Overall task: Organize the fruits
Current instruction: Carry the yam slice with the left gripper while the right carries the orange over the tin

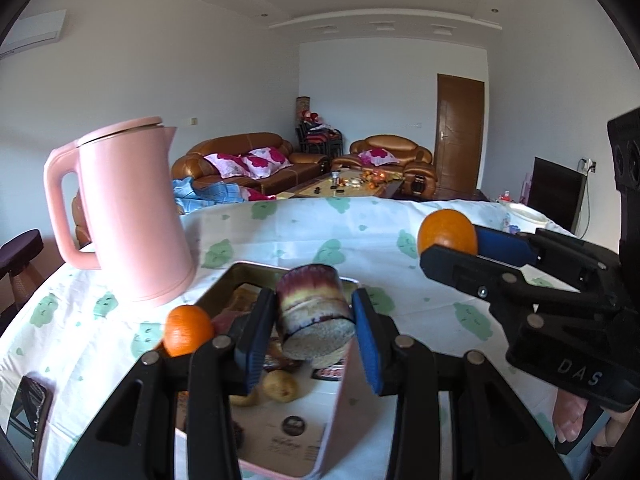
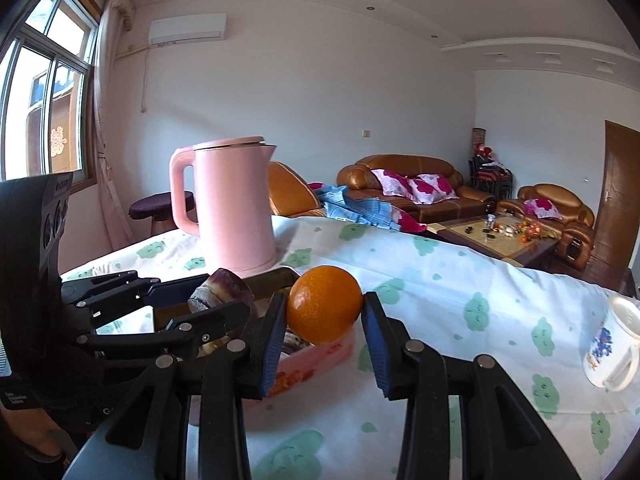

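Blue pads of the left tongs (image 1: pixel 315 334) are clenched on a short piece of sugarcane (image 1: pixel 314 314), purple outside with a pale cut face, and they hold it in the air above the open tin box (image 1: pixel 224 286). The jaws stand only as wide as this piece. Left of the tongs, a loose orange (image 1: pixel 187 330) sits by the rim of the box, and the pink kettle (image 1: pixel 128 216) stands behind it on the tabletop (image 1: pixel 360 236). Inside the box, yellow-brown fruits (image 1: pixel 280 388) lie under the tongs; what kind they are is hard to make out, because the black arms cover part of them. At the lower left edge, a dark flat object (image 1: pixel 28 408) is cut off by the picture.

The right tongs (image 2: pixel 325 312) grasp an orange (image 2: pixel 325 309) between both pads, lifted over the right end of the box, close beside the left tongs. A white mug (image 2: pixel 612 350) with blue flowers stands at the far right of the tabletop, partly cut by the lens border. Only fingertips of the person's right hand (image 1: pixel 572 420) are visible.
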A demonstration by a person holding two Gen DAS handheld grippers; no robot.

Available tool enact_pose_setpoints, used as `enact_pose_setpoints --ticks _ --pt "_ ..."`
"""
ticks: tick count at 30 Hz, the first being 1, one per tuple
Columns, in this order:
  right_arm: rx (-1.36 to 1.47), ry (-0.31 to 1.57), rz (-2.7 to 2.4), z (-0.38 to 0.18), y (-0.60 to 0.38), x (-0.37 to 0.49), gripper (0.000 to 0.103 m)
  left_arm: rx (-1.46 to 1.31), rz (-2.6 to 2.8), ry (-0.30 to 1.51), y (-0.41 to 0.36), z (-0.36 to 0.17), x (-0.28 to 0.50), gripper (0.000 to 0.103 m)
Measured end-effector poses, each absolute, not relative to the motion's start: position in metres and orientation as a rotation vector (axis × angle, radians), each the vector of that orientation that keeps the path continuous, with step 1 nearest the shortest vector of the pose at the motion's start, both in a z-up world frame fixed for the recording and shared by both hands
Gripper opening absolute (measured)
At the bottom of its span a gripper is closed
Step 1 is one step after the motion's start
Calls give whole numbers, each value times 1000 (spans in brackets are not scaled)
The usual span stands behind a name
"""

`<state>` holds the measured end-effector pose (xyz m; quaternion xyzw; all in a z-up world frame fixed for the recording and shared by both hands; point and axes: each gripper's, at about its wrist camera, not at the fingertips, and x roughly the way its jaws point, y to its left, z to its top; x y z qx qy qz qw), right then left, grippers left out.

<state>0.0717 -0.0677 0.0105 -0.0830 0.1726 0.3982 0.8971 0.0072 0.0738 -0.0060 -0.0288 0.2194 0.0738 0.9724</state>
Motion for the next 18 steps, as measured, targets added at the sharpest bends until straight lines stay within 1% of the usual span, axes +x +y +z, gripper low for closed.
enact_pose_setpoints --ticks 18 --pt "-233 385 895 4 -21 62 40 -96 222 483 116 -17 -4 41"
